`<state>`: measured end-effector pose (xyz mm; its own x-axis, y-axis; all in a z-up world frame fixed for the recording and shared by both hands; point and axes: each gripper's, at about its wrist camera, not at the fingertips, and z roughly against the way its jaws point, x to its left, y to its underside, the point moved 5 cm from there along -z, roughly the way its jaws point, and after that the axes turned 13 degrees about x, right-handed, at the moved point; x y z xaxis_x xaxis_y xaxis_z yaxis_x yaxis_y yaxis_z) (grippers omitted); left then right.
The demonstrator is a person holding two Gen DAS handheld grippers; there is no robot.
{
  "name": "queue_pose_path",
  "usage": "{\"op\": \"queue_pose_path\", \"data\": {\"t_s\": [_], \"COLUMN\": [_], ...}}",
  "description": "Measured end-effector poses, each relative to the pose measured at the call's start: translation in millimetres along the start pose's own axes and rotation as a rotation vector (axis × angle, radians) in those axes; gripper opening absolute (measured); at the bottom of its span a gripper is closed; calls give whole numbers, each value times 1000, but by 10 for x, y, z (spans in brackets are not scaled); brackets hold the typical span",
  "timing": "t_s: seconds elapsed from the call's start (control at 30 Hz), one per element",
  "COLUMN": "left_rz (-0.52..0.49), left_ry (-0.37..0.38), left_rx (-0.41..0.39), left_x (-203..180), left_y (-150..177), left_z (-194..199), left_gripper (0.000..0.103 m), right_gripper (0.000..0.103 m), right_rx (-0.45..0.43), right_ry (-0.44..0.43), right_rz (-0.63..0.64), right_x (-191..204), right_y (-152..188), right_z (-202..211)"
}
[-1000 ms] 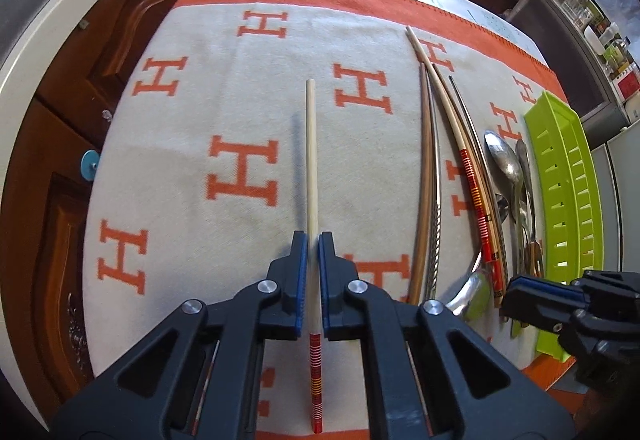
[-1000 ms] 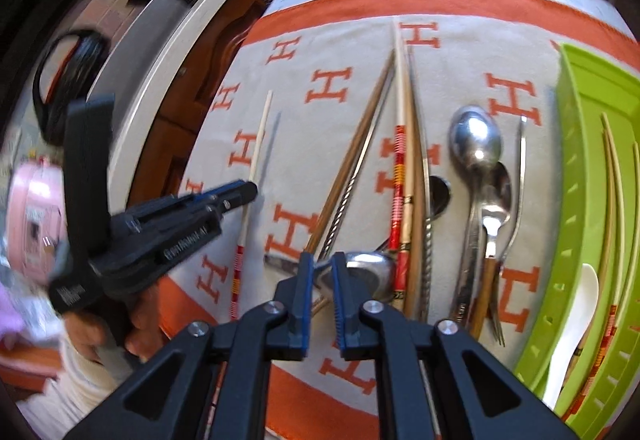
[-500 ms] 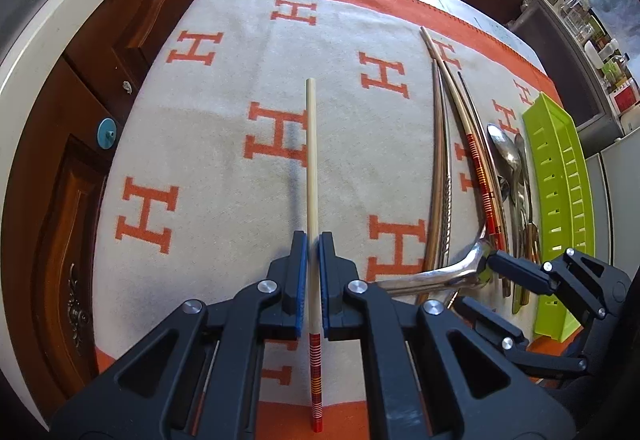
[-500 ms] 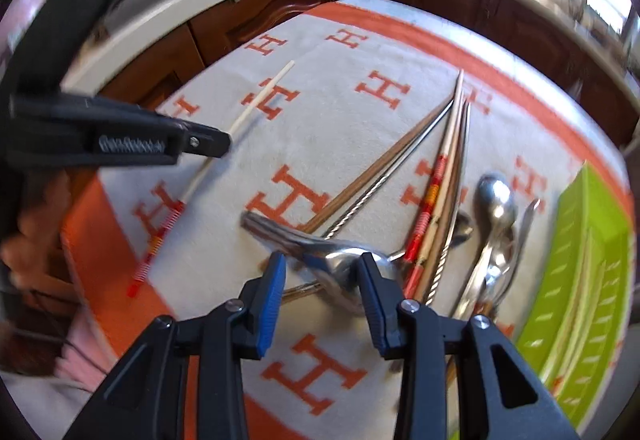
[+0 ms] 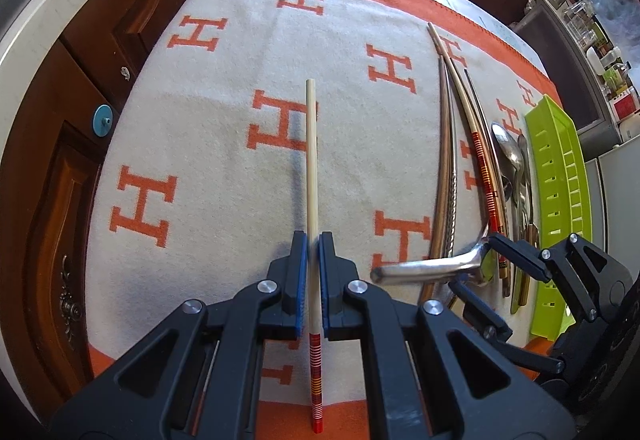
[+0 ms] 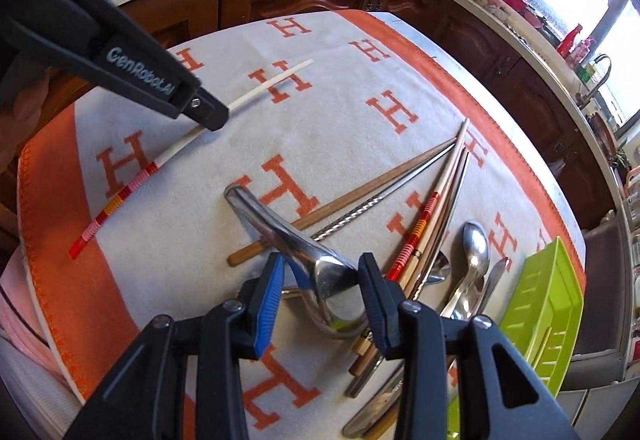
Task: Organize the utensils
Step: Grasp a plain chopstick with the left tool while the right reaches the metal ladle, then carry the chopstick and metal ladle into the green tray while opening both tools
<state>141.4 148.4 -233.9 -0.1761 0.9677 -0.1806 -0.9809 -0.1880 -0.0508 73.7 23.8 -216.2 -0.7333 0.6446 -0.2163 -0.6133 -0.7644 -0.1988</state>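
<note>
My left gripper (image 5: 313, 244) is shut on a pale chopstick (image 5: 311, 160) with a red striped end, held above the H-patterned cloth (image 5: 224, 160). It also shows in the right wrist view (image 6: 264, 90), with the left gripper (image 6: 208, 116) on it. My right gripper (image 6: 320, 272) is open, its jaws wide on either side of a metal soup spoon (image 6: 288, 236) whose handle points up and left. The spoon (image 5: 432, 266) and the right gripper (image 5: 486, 262) also show in the left wrist view.
Several chopsticks (image 6: 432, 192) and spoons (image 6: 472, 260) lie on the cloth to the right. A green slotted tray (image 6: 540, 304) stands at the right edge, also in the left wrist view (image 5: 560, 176). Dark wooden cabinets (image 5: 60, 160) lie beyond the cloth.
My right gripper has opened wider around the soup spoon. The left gripper has kept the chopstick and drifted a little over the cloth.
</note>
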Motion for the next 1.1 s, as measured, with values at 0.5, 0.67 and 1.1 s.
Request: {"op": "queue_pose_path", "data": {"t_s": [0.5,0.67,1.1], "left_rz": [-33,-71,-229], "left_ry": [4,-2,13], "left_rx": [-8,-25,-73], "left_x": [-137,-302,-1152], "left_y": [31,69,215], "left_z": [56,167,534], "left_gripper": [4,4,4], "right_gripper": [4,4,4], "right_rx": [-12,-31,-111], "right_ry": [-235,-347,-407], "right_rz": [-321,-485,-690], "right_x": [-510,-765,-1247], "right_y": [39,129,676], "right_z": [31,168,609]}}
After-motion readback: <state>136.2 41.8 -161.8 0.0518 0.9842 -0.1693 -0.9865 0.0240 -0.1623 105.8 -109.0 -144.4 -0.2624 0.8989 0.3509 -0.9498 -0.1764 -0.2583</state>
